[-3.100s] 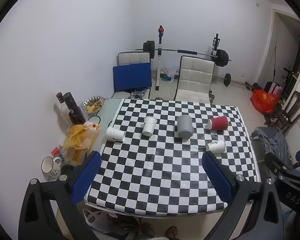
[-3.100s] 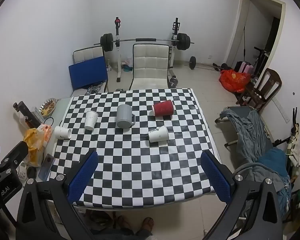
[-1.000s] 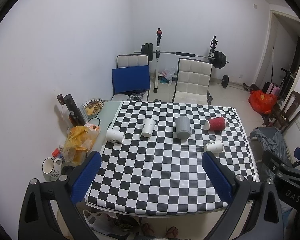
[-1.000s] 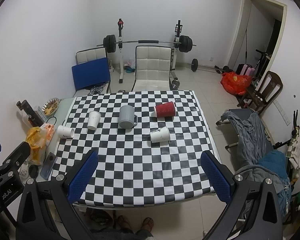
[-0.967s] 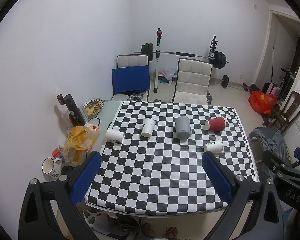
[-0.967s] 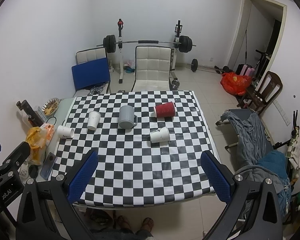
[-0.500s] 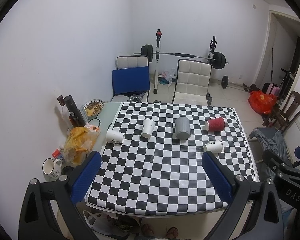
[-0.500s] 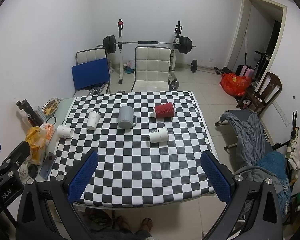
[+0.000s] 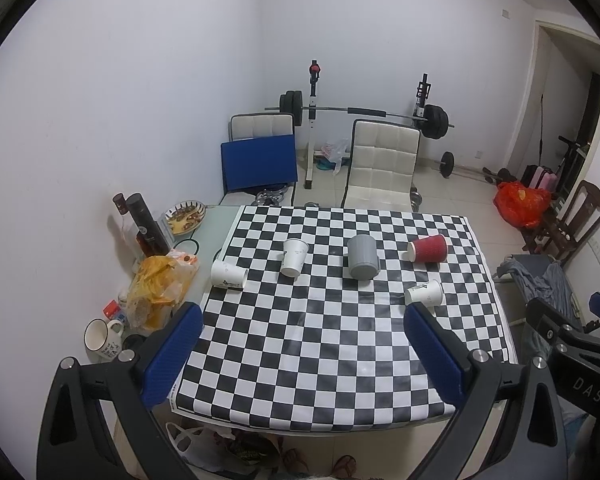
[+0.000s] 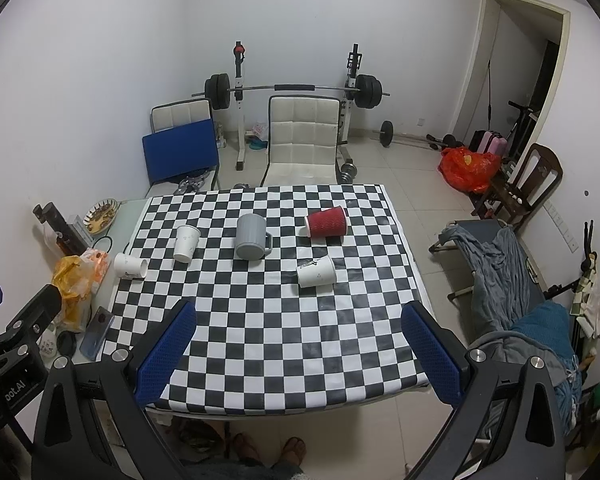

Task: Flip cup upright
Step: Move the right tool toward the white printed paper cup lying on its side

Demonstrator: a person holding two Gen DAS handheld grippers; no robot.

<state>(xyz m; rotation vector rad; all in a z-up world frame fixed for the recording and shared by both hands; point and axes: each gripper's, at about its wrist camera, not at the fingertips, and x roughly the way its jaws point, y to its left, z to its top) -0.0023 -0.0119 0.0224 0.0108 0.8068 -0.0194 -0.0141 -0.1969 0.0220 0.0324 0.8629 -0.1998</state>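
Note:
Several cups sit on the checkered table (image 9: 340, 352). A grey mug (image 9: 362, 257) (image 10: 252, 237) stands upside down at the middle. A white paper cup (image 9: 294, 257) (image 10: 186, 243) stands upside down left of it. A red cup (image 9: 427, 248) (image 10: 326, 222), a white cup (image 9: 424, 293) (image 10: 316, 271) and another white cup (image 9: 229, 274) (image 10: 130, 265) at the left edge lie on their sides. My left gripper (image 9: 300, 350) and right gripper (image 10: 298, 346) are open and empty, held high above the table's near edge.
Left of the cloth are a yellow bag (image 9: 160, 292), a dark bottle (image 9: 146, 224), a dish of food (image 9: 185, 217), a white mug (image 9: 100, 334) and a phone (image 10: 96, 332). Two chairs (image 10: 300, 140) and a barbell rack stand behind. A cot with clothes (image 10: 512, 280) is at the right.
Both grippers have risen and drawn back slightly, so the table looks a little smaller. The cups have not moved.

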